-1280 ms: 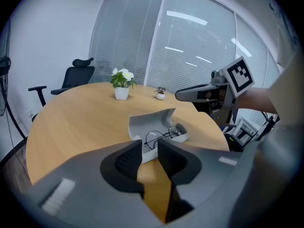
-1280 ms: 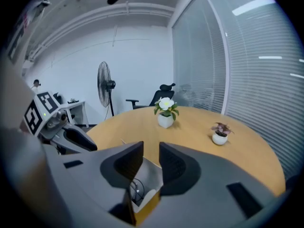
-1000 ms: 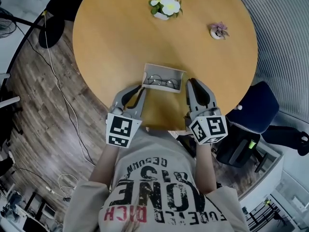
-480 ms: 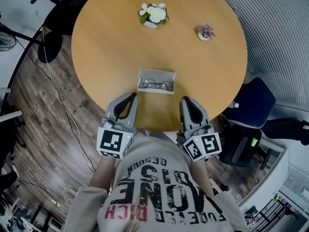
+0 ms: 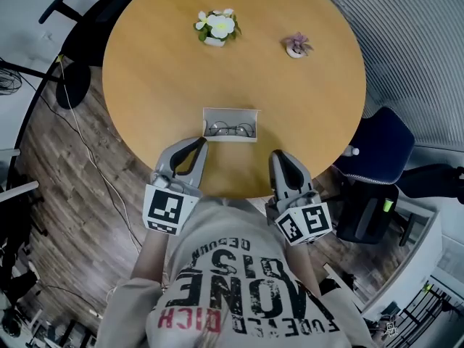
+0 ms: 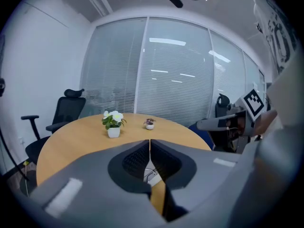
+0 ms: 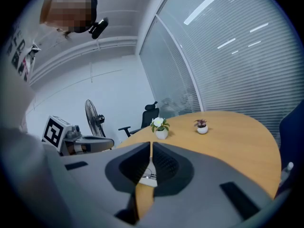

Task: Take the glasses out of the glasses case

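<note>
glasses case (image 5: 230,114): open and pale, on the round wooden table (image 5: 167,78), close to the edge nearest the person.
glasses (image 5: 230,130): dark thin frame, lying inside the case.
left gripper (image 5: 201,143): jaws pressed together with nothing in them; tips near the case's left end, not touching it.
right gripper (image 5: 279,155): jaws also closed and empty; tips over the table's near edge, to the right of the case and apart from it.
table: a white flower pot (image 5: 216,27) and a small purple plant (image 5: 296,45) stand on the far side, well apart from the case.
room: wood-plank floor (image 5: 65,158), a blue chair (image 5: 373,151) at the right, a black office chair (image 6: 66,110) beyond the table, slatted blinds (image 6: 180,80) behind glass.
change: a second ago both grippers flanked the case with jaws slightly parted, the left one at its end; now both are drawn back toward the person and closed, and the glasses remain in the case.
</note>
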